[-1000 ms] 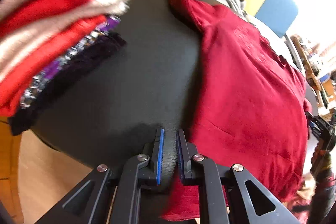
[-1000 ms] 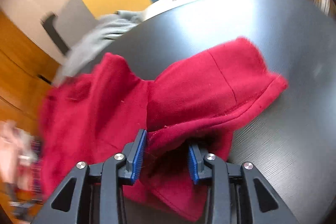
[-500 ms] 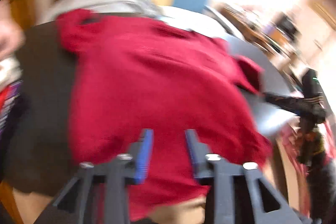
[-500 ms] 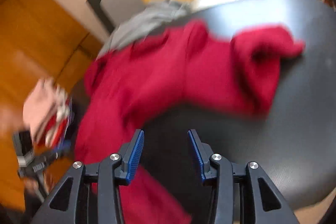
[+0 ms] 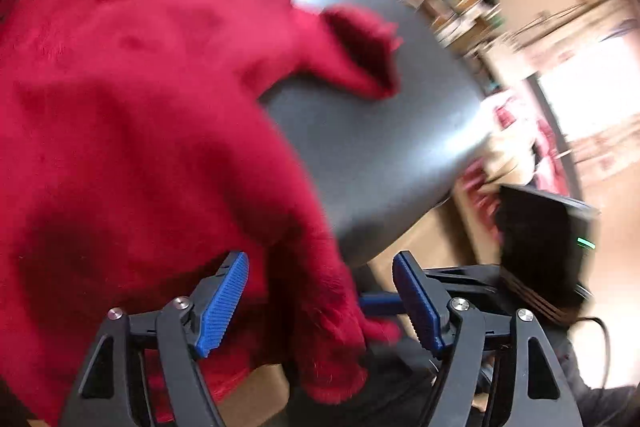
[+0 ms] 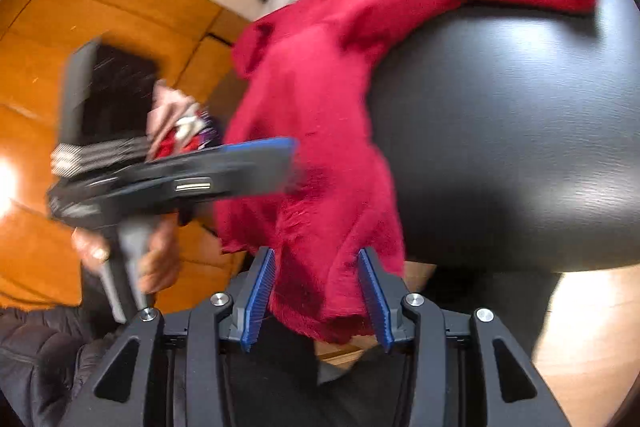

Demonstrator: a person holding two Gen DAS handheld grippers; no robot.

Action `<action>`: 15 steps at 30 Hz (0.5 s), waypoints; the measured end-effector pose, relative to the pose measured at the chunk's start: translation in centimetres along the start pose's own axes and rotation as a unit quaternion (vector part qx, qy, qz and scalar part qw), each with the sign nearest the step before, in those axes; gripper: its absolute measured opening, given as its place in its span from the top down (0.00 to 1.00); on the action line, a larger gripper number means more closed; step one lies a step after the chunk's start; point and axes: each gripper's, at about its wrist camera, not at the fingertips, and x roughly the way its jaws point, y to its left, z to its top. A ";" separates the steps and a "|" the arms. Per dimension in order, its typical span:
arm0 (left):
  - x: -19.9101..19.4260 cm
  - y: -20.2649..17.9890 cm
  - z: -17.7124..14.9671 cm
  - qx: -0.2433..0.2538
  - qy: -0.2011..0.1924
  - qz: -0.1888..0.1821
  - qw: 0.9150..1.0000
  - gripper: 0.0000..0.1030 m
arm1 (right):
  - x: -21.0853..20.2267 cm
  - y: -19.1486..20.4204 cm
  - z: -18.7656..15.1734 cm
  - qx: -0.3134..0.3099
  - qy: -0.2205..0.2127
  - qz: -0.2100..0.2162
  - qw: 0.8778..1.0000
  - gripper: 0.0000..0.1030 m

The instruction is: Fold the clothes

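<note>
Red garment [image 6: 320, 99] sprawled lengthwise over bench [image 6: 500, 131], hem hanging past near edge, bare bench to right. Left fingers [image 5: 320, 303] opening, apparently clear of hem; right fingers [image 6: 316, 297] half-open around hem, grip unclear.

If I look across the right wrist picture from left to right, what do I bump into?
Orange floor → hand holding the left gripper → red sweatshirt hanging off the edge → dark table.

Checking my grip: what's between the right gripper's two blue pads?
A hanging edge of the red garment lies between the right gripper pads, shown in the right wrist view.
</note>
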 end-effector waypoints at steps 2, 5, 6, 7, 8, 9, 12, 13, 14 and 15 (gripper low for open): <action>1.1 1.2 0.5 -0.025 0.027 0.002 0.999 0.26 | 1.3 1.0 0.0 -0.013 0.013 0.011 1.000 0.56; 1.7 1.8 0.6 -0.028 0.029 0.000 0.999 0.31 | 3.1 2.0 0.1 -0.022 0.022 0.031 0.999 0.56; 1.6 1.9 0.4 -0.022 0.027 0.005 0.999 0.45 | 3.4 2.1 0.1 -0.023 0.026 0.031 0.999 0.56; 1.4 2.0 0.2 -0.011 0.023 0.018 1.000 0.58 | 3.7 2.2 0.1 -0.023 0.029 0.031 0.999 0.56; 1.2 2.3 -0.1 -0.005 0.021 0.022 1.000 0.72 | 3.9 2.3 0.2 -0.024 0.033 0.031 0.999 0.56; 0.7 2.8 -0.5 -0.011 0.017 0.009 1.000 0.77 | 4.2 2.4 0.2 -0.025 0.036 0.031 0.999 0.56; -1.6 5.2 -1.8 -0.043 -0.017 -0.041 0.998 0.82 | 3.8 2.5 0.4 -0.031 0.039 0.028 0.998 0.56; -2.5 6.0 -2.4 -0.052 -0.033 -0.060 0.996 0.83 | 3.2 2.5 0.6 -0.032 0.034 0.027 0.999 0.56; -3.5 6.7 -3.0 -0.062 -0.049 -0.081 0.994 0.84 | 2.7 2.4 0.8 -0.033 0.029 0.026 0.999 0.56; -4.5 7.3 -3.5 -0.069 -0.064 -0.103 0.990 0.84 | 1.9 2.4 1.1 -0.034 0.020 0.022 0.999 0.56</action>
